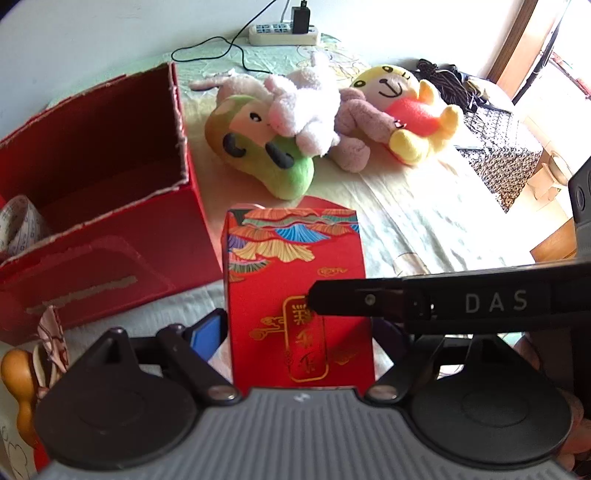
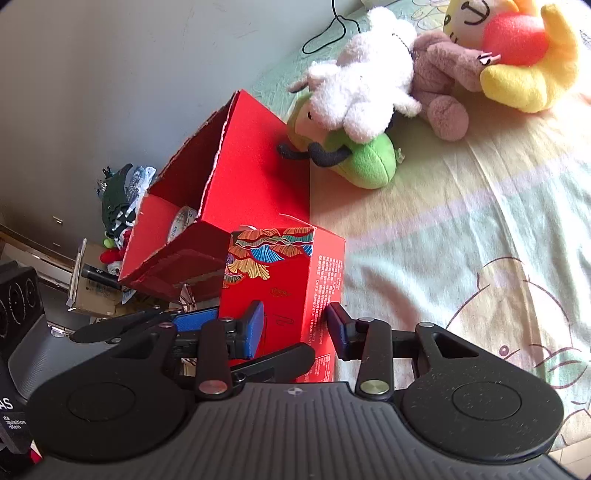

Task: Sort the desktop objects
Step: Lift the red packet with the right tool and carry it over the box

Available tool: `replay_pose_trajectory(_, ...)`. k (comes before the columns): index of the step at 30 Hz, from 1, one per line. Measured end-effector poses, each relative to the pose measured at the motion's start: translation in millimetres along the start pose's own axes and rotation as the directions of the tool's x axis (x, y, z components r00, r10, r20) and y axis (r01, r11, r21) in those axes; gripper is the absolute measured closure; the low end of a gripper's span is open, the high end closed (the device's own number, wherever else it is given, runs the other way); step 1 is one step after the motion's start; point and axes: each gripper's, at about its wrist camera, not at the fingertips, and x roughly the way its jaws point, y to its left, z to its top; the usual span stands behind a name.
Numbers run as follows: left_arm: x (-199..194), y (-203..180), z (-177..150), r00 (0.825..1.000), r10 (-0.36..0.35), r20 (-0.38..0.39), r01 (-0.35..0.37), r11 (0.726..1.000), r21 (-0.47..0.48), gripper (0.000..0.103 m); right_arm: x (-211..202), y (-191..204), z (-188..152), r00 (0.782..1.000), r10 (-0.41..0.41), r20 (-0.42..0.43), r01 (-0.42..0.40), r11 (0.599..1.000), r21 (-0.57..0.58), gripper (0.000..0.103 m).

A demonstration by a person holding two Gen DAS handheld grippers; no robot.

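Note:
A red gift box (image 1: pixel 288 266) with gold lettering and a coloured fan pattern stands upright on the pale sheet, just right of an open red carton (image 1: pixel 110 229). My left gripper (image 1: pixel 299 332) is shut on the gift box across its narrow sides. In the right wrist view my right gripper (image 2: pixel 295 328) is shut on the same gift box (image 2: pixel 280 273), blue pads pressed on its patterned front and its back. That gripper's black finger (image 1: pixel 369 301) crosses the box front. The carton (image 2: pixel 251 166) has torn edges and holds a roll of tape (image 2: pixel 181 221).
Beyond the box lie a green plush (image 1: pixel 266 158), a white plush (image 1: pixel 306 107), a pink plush (image 1: pixel 354 125) and a yellow bear (image 1: pixel 406 110). A power strip (image 1: pixel 282 33) with a black cable sits at the back. A wooden gourd (image 1: pixel 16 373) lies at the lower left.

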Motion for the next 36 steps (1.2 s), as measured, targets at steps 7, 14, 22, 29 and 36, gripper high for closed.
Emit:
replay_pose_trajectory(7, -20.3, -10.4, 20.1, 0.998, 0.004, 0.068, -0.006, 1.000, 0.027, 0.019, -18.6, 12.9, 13.0, 0.997, 0.036, 0.071, -0.035, 0.999, -0.022, 0.062)
replay_pose_trajectory(14, -53.6, -3.1, 43.9, 0.988, 0.002, 0.153, -0.011, 0.998, 0.058, 0.019, -31.7, 40.3, 37.0, 0.988, 0.055, 0.145, -0.043, 0.996, -0.081, 0.062)
replay_pose_trajectory(22, -75.8, 27.6, 71.8, 0.972, 0.023, 0.233, -0.037, 0.998, 0.056, 0.019, -20.3, 82.1, 72.5, 0.983, 0.065, 0.171, -0.036, 0.985, -0.170, 0.062)
replay_pose_trajectory(29, -84.7, 75.0, 85.9, 0.965, 0.044, 0.259, -0.047, 0.999, 0.004, 0.019, 12.1, 123.8, 93.5, 0.984, 0.070, 0.163, -0.026, 0.966, -0.256, 0.062)
replay_pose_trajectory(36, -71.6, 117.2, 87.8, 0.971, 0.053, 0.232, -0.046, 0.998, -0.036, 0.019, 54.6, 143.7, 104.5, 0.992, 0.051, 0.115, -0.017, 0.960, -0.278, 0.062)
